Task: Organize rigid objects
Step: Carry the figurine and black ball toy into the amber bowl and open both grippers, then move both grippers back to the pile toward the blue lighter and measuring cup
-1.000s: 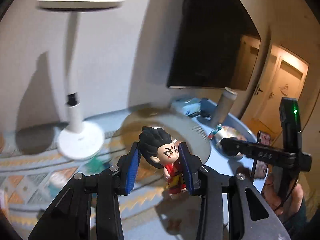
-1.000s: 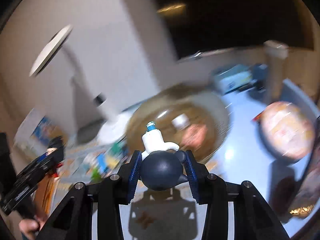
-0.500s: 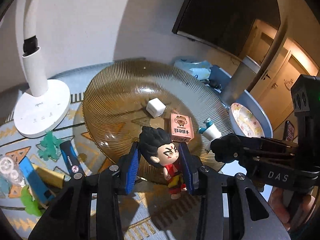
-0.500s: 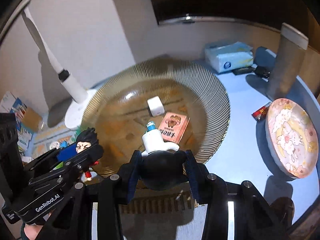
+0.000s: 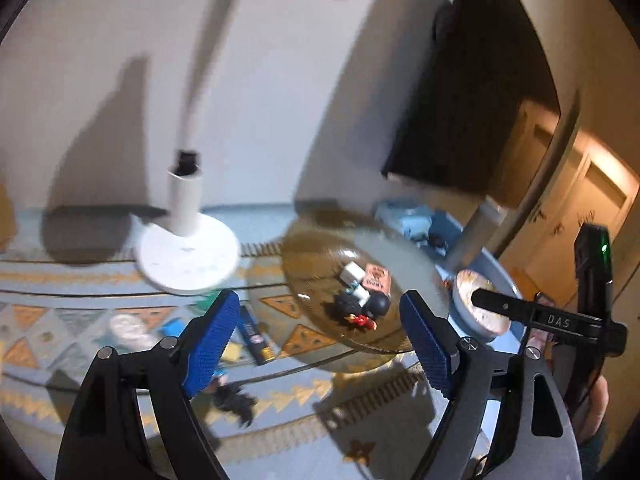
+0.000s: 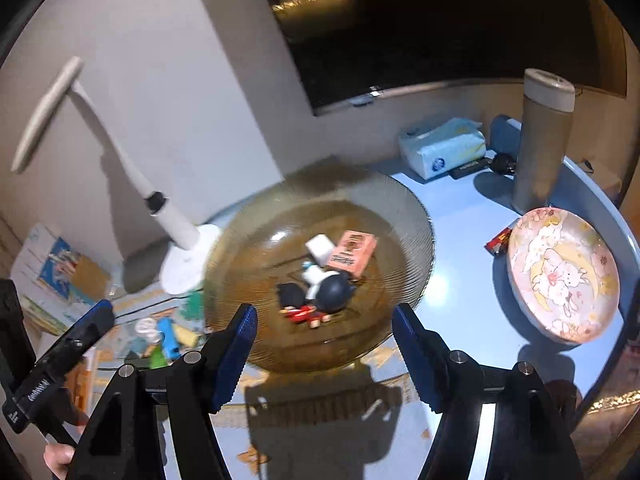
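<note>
Pale blue tabletop (image 6: 464, 292) partly laid with a patterned mat (image 5: 60, 320), set against a light wall beneath a dark screen (image 6: 440, 20).

We list, at centre, a ribbed amber glass bowl (image 6: 416, 216). Inside it we count: a black-haired figurine in red (image 6: 298, 304) lying on its side; a dark round-bodied toy with a white top (image 6: 332, 288) touching it; a white cube (image 6: 320, 248); an orange printed box (image 6: 352, 254) beside the cube.

We list, left of the bowl, a white desk lamp (image 5: 188, 256) on its round base, and on the mat in front of it a blue tube (image 5: 254, 334) and small green and blue pieces, too blurred to name.

We list, right of the bowl, a rabbit-print plate (image 6: 564, 276), a tall grey tumbler (image 6: 544, 140) and a blue tissue pack (image 6: 444, 152).

Left tool (image 5: 320, 340): blue pads spread wide, nothing between them, hanging near the bowl's near rim. Right tool (image 6: 324, 348): likewise spread and empty, just in front of the bowl. Each tool shows at the edge of the other's view.
</note>
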A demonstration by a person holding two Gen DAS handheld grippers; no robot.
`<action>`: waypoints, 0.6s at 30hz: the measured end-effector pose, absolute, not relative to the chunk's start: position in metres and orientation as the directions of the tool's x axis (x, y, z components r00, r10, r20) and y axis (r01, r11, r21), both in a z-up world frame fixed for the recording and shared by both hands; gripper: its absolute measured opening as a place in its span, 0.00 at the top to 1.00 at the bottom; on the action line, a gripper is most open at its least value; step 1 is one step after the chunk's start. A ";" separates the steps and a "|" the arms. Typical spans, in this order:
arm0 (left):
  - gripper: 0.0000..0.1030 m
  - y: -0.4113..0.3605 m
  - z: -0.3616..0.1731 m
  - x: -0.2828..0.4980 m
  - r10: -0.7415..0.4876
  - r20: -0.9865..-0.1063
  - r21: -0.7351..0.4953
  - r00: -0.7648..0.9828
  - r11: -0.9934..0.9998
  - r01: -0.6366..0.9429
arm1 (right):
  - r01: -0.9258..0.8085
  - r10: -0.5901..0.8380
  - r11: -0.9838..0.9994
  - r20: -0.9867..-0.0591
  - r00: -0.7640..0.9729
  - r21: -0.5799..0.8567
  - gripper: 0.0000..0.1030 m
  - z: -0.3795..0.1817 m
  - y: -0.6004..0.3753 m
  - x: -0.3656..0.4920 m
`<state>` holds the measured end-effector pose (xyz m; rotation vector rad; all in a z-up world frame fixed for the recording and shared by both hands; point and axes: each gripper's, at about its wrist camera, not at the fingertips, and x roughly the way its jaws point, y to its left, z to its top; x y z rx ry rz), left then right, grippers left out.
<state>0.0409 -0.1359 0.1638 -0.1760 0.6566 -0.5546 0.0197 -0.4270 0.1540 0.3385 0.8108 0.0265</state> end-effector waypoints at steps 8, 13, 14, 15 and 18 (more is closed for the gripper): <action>0.02 -0.045 0.212 -0.028 -0.477 -0.418 -0.308 0.773 0.875 0.374 | -0.059 0.238 0.954 -0.625 0.743 0.293 0.18 0.200 -0.351 -0.021; 0.01 -0.004 0.196 -0.047 -0.418 -0.426 -0.318 0.802 0.899 0.300 | -0.158 0.276 0.957 -0.603 0.748 0.242 0.15 0.199 -0.300 -0.042; 0.01 0.003 0.185 -0.048 -0.398 -0.446 -0.319 0.801 0.907 0.273 | -0.169 0.283 0.956 -0.610 0.740 0.238 0.15 0.192 -0.292 -0.043; 0.01 0.008 0.175 -0.048 -0.378 -0.461 -0.318 0.803 0.915 0.248 | -0.183 0.296 0.953 -0.621 0.726 0.240 0.15 0.183 -0.284 -0.044; 0.01 0.022 0.138 -0.051 -0.309 -0.500 -0.287 0.809 0.941 0.182 | -0.218 0.327 0.944 -0.647 0.689 0.245 0.15 0.149 -0.264 -0.043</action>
